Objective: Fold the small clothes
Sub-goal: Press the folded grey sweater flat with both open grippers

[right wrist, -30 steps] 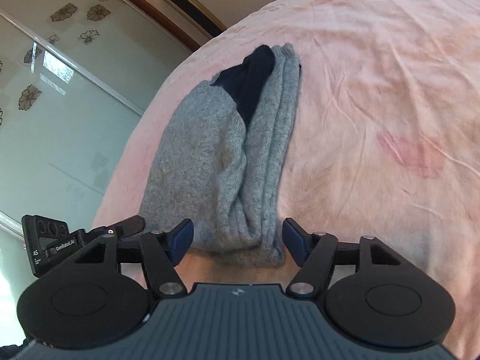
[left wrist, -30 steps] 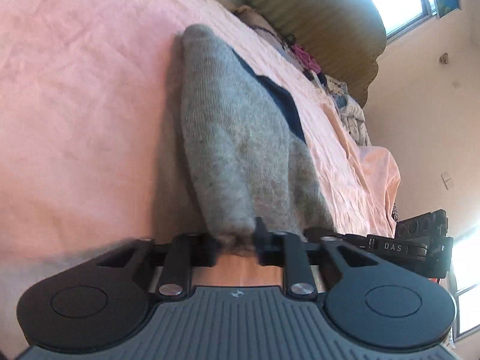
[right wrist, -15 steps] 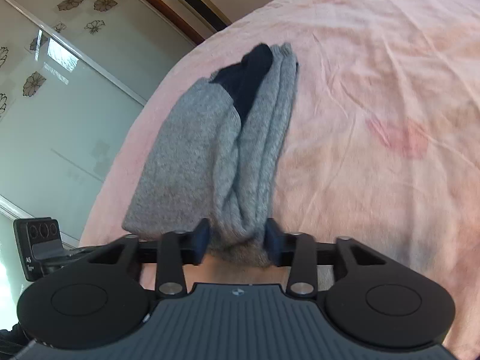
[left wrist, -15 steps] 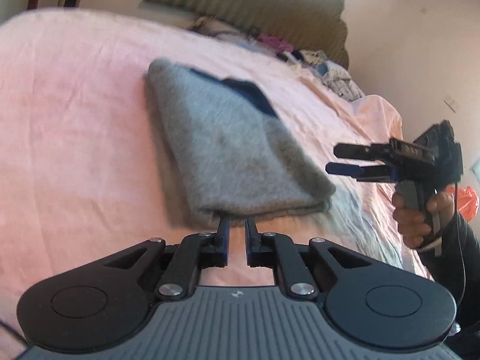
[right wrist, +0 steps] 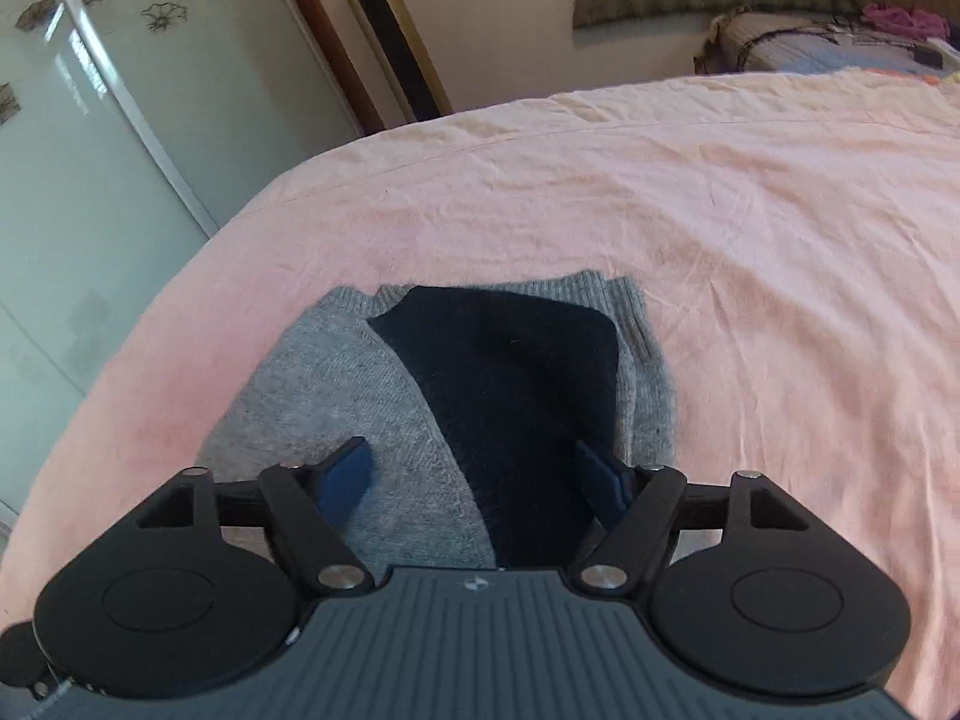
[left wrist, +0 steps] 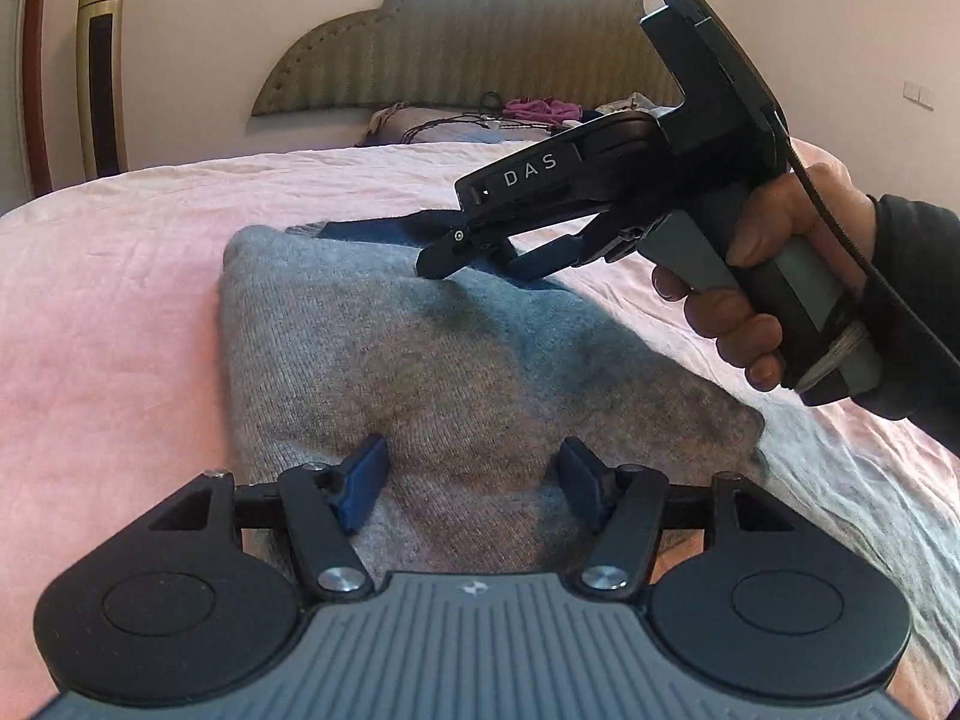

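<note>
Both grippers have just let go. The left gripper [left wrist: 471, 483] has just been opening its fingers, now wide with nothing pinched. The right gripper [right wrist: 474, 480] hangs wide too, above the grey sweater [left wrist: 456, 372], which lies folded near the middle of the pink bed [right wrist: 750, 228]. This fold looks done.

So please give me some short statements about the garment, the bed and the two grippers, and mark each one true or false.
1. The grey garment lies on a pink bedsheet. True.
2. The left gripper is clamped on the cloth. False: its jaws stand open, having just opened.
3. The garment has a dark navy part. True.
4. The right gripper holds the garment up in the air. False: it is open above the flat-lying garment.
5. A headboard stands behind the bed. True.
</note>
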{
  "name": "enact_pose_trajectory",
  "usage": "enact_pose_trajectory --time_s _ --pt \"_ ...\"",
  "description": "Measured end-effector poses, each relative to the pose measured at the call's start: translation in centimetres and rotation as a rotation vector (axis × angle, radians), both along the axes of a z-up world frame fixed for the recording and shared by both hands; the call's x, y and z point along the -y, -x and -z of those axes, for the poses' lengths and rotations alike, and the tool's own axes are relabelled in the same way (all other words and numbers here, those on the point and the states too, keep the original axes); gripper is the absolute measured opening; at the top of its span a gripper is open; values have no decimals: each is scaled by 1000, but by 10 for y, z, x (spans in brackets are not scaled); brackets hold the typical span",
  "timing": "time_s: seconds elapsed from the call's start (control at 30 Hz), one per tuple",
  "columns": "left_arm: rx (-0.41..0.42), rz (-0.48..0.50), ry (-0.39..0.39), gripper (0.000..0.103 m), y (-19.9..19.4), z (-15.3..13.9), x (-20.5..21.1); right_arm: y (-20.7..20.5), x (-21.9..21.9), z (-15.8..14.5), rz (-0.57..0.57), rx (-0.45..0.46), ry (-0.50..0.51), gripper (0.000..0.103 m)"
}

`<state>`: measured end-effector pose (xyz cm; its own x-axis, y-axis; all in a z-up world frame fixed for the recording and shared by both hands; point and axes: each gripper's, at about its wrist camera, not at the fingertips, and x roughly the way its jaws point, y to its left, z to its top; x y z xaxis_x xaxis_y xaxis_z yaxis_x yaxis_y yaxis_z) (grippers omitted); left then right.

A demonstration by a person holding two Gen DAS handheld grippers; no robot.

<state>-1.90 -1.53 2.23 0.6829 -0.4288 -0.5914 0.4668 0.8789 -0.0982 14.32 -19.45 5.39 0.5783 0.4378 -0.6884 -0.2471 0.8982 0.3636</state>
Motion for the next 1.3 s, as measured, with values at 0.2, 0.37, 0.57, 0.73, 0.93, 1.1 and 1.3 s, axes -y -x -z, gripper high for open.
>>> enact_pose_trajectory --time_s 0.2,0.37,0.57,0.73,0.93,1.1,1.3 --pt "10 -1 1 62 -1 3 3 24 -12 -28 28 21 41 65" --pt "18 3 -6 63 3 3 4 50 -30 -15 -67 -17 46 73" --pt "23 -2 -10 63 7 3 4 60 -21 -27 -10 20 32 62" --pt "32 -1 -21 63 11 2 7 75 -37 -17 -97 -5 30 71" --pt "63 -47 8 63 33 -10 -5 86 -18 -20 -34 10 -22 64" --pt "54 -83 31 64 55 -14 -25 124 -11 -36 -74 68 -56 75" --pt "6 -117 1 64 53 -12 -34 120 2 2 -63 -5 -96 68"
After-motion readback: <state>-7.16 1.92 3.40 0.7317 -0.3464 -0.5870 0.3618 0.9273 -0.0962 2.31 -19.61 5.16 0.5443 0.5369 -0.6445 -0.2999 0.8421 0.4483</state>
